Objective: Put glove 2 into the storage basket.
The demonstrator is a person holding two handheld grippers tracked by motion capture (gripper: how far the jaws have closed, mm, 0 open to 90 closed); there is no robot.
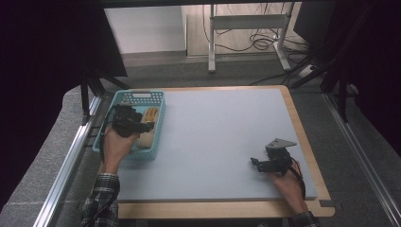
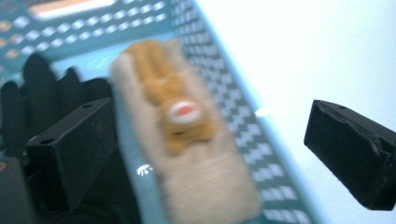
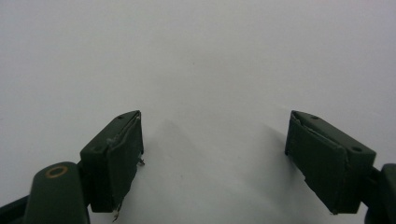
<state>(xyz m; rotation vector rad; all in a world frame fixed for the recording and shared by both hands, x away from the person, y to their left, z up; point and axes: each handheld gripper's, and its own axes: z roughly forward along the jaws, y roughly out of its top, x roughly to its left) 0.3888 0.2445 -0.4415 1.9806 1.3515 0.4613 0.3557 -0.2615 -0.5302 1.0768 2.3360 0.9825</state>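
A teal plastic basket point(image 1: 142, 93) stands at the table's left edge. In it lies a beige soft item point(image 2: 210, 186) with an orange animal figure point(image 2: 161, 79) on top, also visible from above as the beige item point(image 1: 145, 137). My left gripper point(image 1: 143, 126) hovers over the basket with its jaws wide apart; in the left gripper view the left gripper point(image 2: 208, 119) has the beige item below the gap, and the pads do not touch it. My right gripper point(image 1: 257, 163) rests low over the mat at the front right. In its own view the right gripper point(image 3: 215, 126) stands open with nothing between the jaws.
A black glove-like item point(image 2: 42, 88) lies in the basket beside the beige one. The pale grey mat point(image 1: 222, 132) covers the wooden table point(image 1: 312, 156). Beyond the far edge are a floor, a metal stand point(image 1: 212, 42) and cables.
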